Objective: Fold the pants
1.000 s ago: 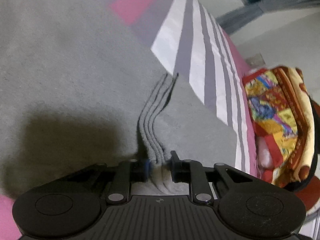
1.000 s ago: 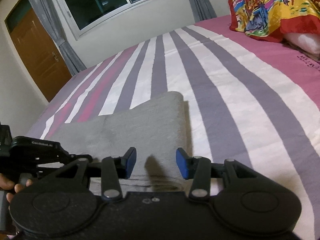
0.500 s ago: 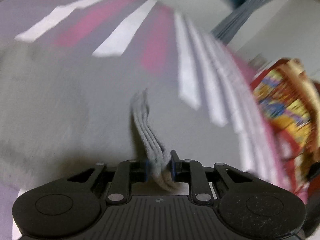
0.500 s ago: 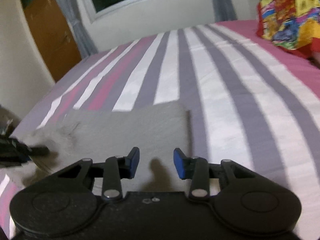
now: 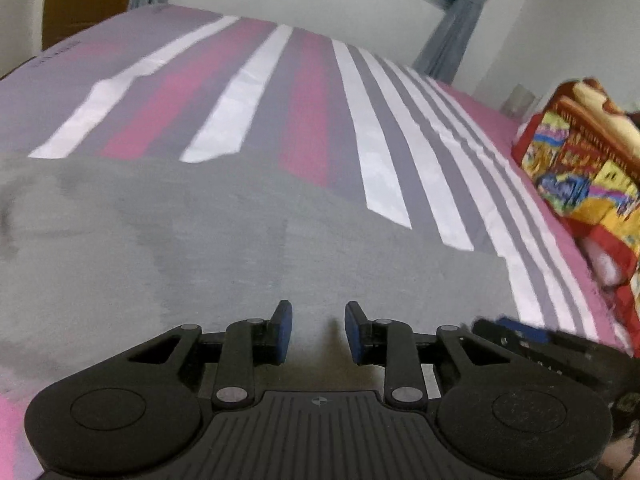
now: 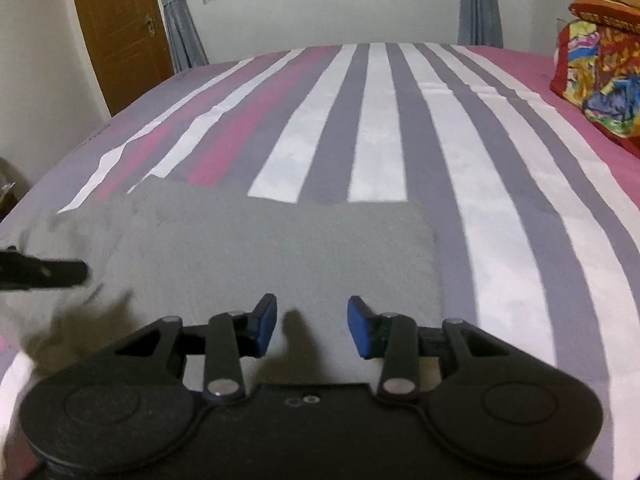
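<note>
The grey pants [image 5: 240, 240] lie folded flat on the striped bed; they also show in the right wrist view [image 6: 280, 248] as a grey rectangle. My left gripper [image 5: 318, 330] is open and empty just above the near part of the pants. My right gripper [image 6: 312, 326] is open and empty over the near edge of the pants. The right gripper shows at the lower right of the left wrist view [image 5: 528, 340], and the left gripper at the left edge of the right wrist view [image 6: 44, 272].
The bed sheet [image 6: 380, 128] has pink, white and grey stripes. A colourful folded blanket [image 5: 580, 168] lies at the right side [image 6: 600, 64]. A wooden door [image 6: 120, 28], curtains and a window stand beyond the bed.
My left gripper let go of the folded pants edge and opened; the pants now lie flat. Both grippers tilted up and drew back slightly.
</note>
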`<action>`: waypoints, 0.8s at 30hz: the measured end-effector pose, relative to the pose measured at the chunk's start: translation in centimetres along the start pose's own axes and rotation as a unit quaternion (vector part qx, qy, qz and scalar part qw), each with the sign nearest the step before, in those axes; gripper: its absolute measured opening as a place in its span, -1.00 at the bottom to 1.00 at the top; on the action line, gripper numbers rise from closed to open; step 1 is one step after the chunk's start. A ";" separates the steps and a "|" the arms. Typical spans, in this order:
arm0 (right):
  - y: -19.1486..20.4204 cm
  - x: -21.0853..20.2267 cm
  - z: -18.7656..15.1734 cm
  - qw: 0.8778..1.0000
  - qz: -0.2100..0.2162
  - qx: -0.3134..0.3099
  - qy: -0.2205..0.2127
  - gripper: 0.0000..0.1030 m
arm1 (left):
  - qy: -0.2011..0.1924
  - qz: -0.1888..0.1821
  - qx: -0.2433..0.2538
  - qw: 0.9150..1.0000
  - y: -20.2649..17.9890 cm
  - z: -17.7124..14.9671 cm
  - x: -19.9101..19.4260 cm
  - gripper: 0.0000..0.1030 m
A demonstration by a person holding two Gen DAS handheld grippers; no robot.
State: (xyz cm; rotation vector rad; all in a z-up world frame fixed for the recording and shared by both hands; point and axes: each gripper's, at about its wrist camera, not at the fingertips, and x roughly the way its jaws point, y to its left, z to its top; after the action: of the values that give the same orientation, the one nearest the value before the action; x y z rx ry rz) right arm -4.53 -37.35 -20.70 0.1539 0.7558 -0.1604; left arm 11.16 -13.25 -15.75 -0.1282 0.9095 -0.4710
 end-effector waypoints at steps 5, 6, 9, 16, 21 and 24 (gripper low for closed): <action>1.0 2.6 0.8 0.999 -0.022 -0.007 0.025 -0.22 | 0.022 0.031 0.027 0.999 -0.5 -1.3 3.1 -0.46; 1.3 3.2 0.6 0.999 -0.027 -0.014 0.035 -0.22 | 0.018 0.032 0.033 0.999 -0.6 -1.5 3.2 -0.46; 1.9 3.9 -0.1 0.998 -0.041 -0.034 0.032 -0.20 | 0.013 0.031 0.044 0.998 -0.8 -1.8 3.0 -0.46; 2.6 3.5 -0.3 0.998 -0.048 -0.039 0.028 -0.18 | 0.012 0.030 0.044 0.999 -0.6 -2.5 2.8 -0.46; 3.1 2.9 -1.1 0.997 -0.050 -0.043 0.027 -0.18 | 0.012 0.027 0.049 0.998 -0.5 -3.4 1.9 -0.46; 3.4 2.3 -1.6 0.998 -0.048 -0.042 0.029 -0.18 | 0.012 0.025 0.050 0.998 -0.3 -3.9 1.2 -0.46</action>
State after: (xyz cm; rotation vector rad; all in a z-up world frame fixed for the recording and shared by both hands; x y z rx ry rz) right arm -3.22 -33.92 -23.18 0.0426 0.8270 -0.2167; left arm 8.69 -13.69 -18.95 -0.0080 0.9077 -0.4717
